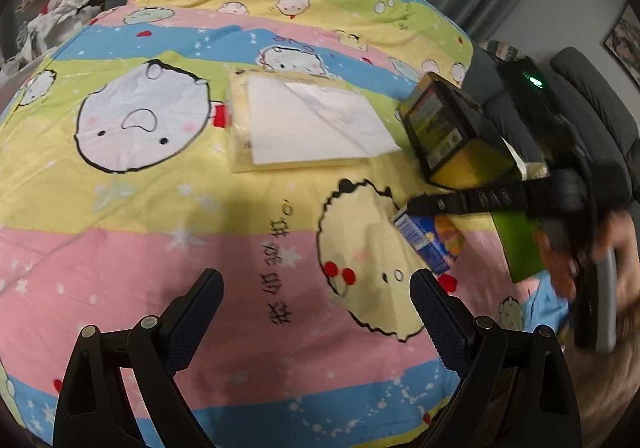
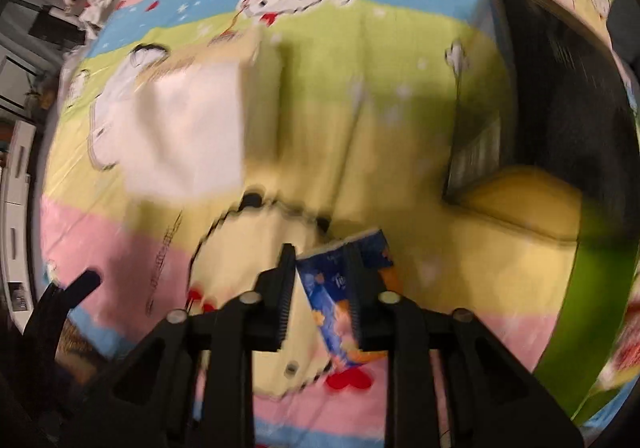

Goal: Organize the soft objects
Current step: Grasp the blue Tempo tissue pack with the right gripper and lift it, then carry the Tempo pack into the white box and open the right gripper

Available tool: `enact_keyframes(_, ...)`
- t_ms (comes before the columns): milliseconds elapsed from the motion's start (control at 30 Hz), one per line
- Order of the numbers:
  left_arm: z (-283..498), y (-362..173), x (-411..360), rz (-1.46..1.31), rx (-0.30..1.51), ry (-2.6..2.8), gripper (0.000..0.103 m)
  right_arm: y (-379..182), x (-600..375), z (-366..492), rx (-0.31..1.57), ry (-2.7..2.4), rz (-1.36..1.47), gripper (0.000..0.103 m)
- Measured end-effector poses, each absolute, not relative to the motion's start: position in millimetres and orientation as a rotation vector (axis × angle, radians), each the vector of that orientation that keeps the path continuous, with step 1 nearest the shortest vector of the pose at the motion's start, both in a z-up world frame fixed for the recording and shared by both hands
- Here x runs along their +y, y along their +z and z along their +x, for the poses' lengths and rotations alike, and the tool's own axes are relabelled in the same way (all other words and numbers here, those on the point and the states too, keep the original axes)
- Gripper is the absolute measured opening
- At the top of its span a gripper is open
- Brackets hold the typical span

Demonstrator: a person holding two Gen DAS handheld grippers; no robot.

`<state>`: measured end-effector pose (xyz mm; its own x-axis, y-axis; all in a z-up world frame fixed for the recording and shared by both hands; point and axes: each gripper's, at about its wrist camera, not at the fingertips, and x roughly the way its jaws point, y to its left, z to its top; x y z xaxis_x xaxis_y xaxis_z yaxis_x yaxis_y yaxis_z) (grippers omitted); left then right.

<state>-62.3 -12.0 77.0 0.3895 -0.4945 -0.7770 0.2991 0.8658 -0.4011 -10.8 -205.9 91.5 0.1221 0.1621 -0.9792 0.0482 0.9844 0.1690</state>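
Observation:
A small blue tissue pack [image 2: 340,288] sits between the fingers of my right gripper [image 2: 320,284], which is shut on it just above the cartoon-print bedsheet [image 2: 360,128]. The same pack [image 1: 430,236] shows in the left wrist view, under the right gripper's fingers [image 1: 460,202]. My left gripper [image 1: 316,312] is open and empty over the pink stripe of the sheet [image 1: 160,208]. A flat yellow-and-white tissue pack [image 1: 308,124] lies mid-bed; it also shows, blurred, in the right wrist view [image 2: 188,132].
A black and yellow open box [image 1: 456,132] stands at the right, with a green flap [image 1: 520,244] near it; the box also shows in the right wrist view [image 2: 552,108]. A heap of clothes [image 1: 64,0] lies at the far left. A grey sofa [image 1: 592,96] is behind.

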Motion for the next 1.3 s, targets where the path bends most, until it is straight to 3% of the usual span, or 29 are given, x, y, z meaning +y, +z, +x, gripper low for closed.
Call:
enact_keyframes(167,-71.2,74.6,-32.0,-0.204,1.081,-0.564,0.094,110.0,-215.9,-45.5,1.356,0.061,0.254,0.025)
enact_keyframes(300,-73.6,73.7,-54.3,-0.253,1.103,-0.637,0.094,133.5,-244.0,-57.7,1.185,-0.011,0.306,0.062)
enact_keyframes(433,-70.0,74.9,-83.2,-0.304,1.082,-0.677,0.093,121.2,-268.5,-53.2,1.16,-0.005,0.403,0.063)
enact_keyframes(500,-64.1,71.6,-103.1,-0.299,1.092,-0.691,0.077,107.2,-270.4,-50.5,1.162,0.015,0.449,0.064)
enact_keyframes(567,-58.1,64.8,-119.7,-0.282,1.122,-0.687,0.068,90.4,-272.5,-49.8,1.182,0.046,0.508,0.063)
enact_keyframes(700,-46.6,48.9,-140.6,-0.284,1.183,-0.675,0.063,70.3,-273.8,-51.2,1.211,0.08,0.567,0.058)
enact_keyframes(767,-43.9,47.1,-145.8,-0.271,1.171,-0.664,0.048,62.9,-273.9,-52.2,1.221,0.098,0.607,0.052)
enact_keyframes(800,-42.9,45.9,-147.7,-0.254,1.168,-0.653,0.046,60.1,-273.4,-53.7,1.223,0.121,0.635,0.047)
enact_keyframes(1033,-49.1,59.6,-151.5,-0.222,1.117,-0.669,0.045,71.0,-276.9,-69.3,1.156,0.104,0.677,0.044)
enact_keyframes(1300,-77.7,110.8,-160.8,-0.153,0.953,-0.79,0.045,130.9,-283.0,-108.3,0.945,0.011,0.669,0.045)
